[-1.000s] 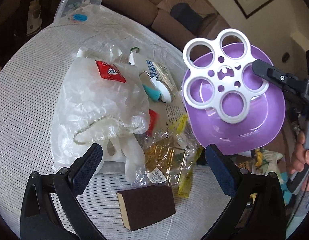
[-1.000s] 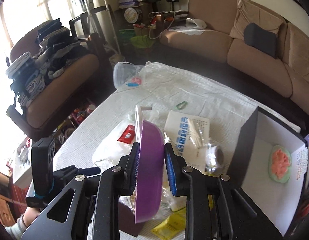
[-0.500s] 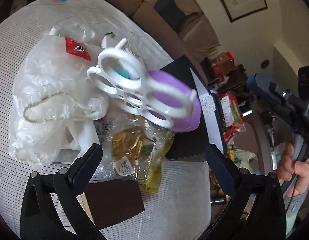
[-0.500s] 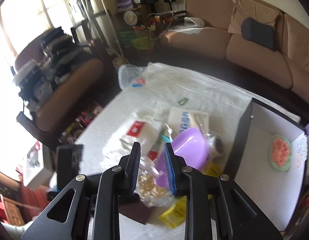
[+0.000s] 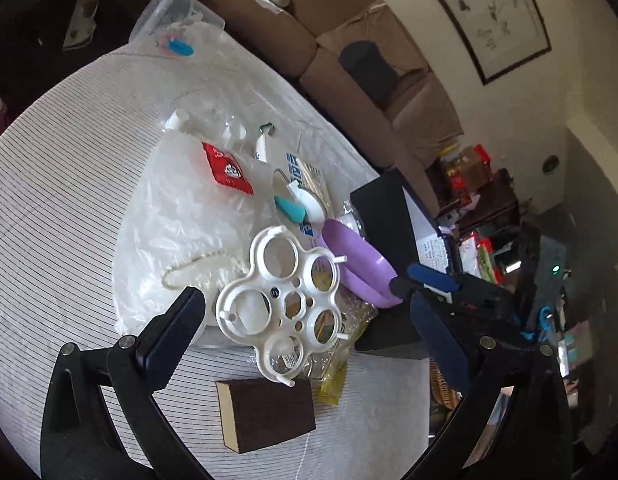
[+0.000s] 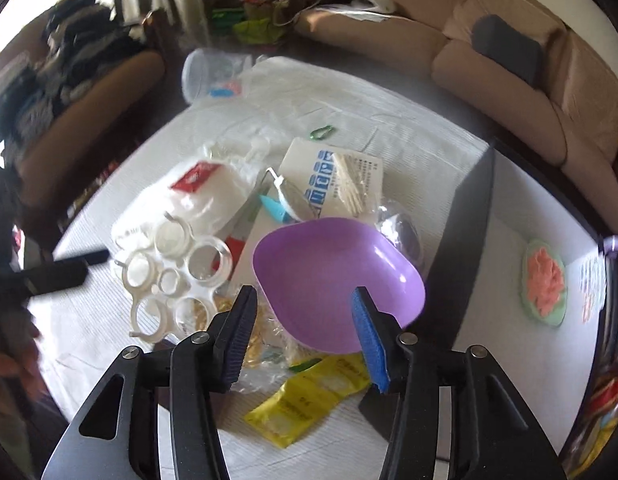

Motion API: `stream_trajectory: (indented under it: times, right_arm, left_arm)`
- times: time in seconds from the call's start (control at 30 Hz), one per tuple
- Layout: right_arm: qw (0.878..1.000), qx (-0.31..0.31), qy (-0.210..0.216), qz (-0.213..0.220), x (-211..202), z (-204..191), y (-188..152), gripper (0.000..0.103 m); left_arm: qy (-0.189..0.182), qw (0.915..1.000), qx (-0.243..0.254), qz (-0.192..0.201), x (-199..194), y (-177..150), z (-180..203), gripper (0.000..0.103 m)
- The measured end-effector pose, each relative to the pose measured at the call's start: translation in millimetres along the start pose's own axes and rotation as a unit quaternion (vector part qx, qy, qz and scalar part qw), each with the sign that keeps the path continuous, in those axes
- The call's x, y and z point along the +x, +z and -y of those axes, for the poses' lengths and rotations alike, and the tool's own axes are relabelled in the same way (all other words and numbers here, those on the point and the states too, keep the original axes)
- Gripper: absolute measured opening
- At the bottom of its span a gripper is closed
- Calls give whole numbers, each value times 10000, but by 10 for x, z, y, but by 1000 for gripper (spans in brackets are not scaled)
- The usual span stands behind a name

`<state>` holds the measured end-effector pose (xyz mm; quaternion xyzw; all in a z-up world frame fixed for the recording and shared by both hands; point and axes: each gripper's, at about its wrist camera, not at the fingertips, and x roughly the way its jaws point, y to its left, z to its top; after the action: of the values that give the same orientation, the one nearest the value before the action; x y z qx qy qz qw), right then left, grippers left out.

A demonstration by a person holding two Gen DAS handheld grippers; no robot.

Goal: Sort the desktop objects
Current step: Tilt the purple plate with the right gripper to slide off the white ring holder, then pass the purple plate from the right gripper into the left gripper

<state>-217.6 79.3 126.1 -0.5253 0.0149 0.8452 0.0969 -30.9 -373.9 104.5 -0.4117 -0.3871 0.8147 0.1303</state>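
Mid-frame, the purple bowl [image 6: 337, 280] and white ring tray [image 5: 283, 306] sat loose on the clutter; both the left gripper [image 5: 309, 336] and the right gripper [image 6: 305, 336] gaped empty, and sorting looked barely started.

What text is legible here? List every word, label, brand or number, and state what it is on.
No text can be quoted with confidence.
Red packet: white logo and print, too blurred.
White pack: blue block characters, unreadable.
Yellow sachet: faint print, unreadable.
Barcode sticker on the clear bag: too small.
Printed sheet at the black box: too small.
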Motion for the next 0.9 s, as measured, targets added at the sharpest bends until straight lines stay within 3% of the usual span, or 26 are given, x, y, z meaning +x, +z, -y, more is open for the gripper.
stream_trajectory:
  times: [0.1,0.2,0.27,0.37,0.53,0.6,0.7,0.8,0.9]
  right_arm:
    - [9982,-564,-148,-165,220,-174,-16,51]
    - [9937,-999,-333,-395,450,-315,-20,42]
    - [9903,-1157,-358,-682,624,-389,-34,21]
    - [9852,-1391,-504,-863,748,-440,-76,10]
    - [9951,-917,-214,-301,435,-315,-64,5]
    - [9989,-455,144,44,174,-195,-63,5]
    - [9969,-400,419,528,-240,-245,-106,5]
    - [9960,-662,333,505,-457,-429,-241,5]
    - [9989,4,316,360,-433,-281,-314,9]
  left_arm:
    - [-11,9999,-115,81,-27,66,-93,103]
    - [-38,9999,-167,22,16,73,-126,103]
    - [-78,9999,-134,-62,67,58,-106,103]
    - [-90,9999,-22,-120,120,19,-43,103]
    - [-421,9987,-102,-255,145,-28,1,103]
    - [-834,9953,-302,-397,197,-54,-8,103]
    - [-1302,9886,-449,-611,272,-100,22,103]
    - [-1089,9912,-343,-663,313,-145,81,103]
    - [-1095,9909,-389,-683,329,-172,86,103]
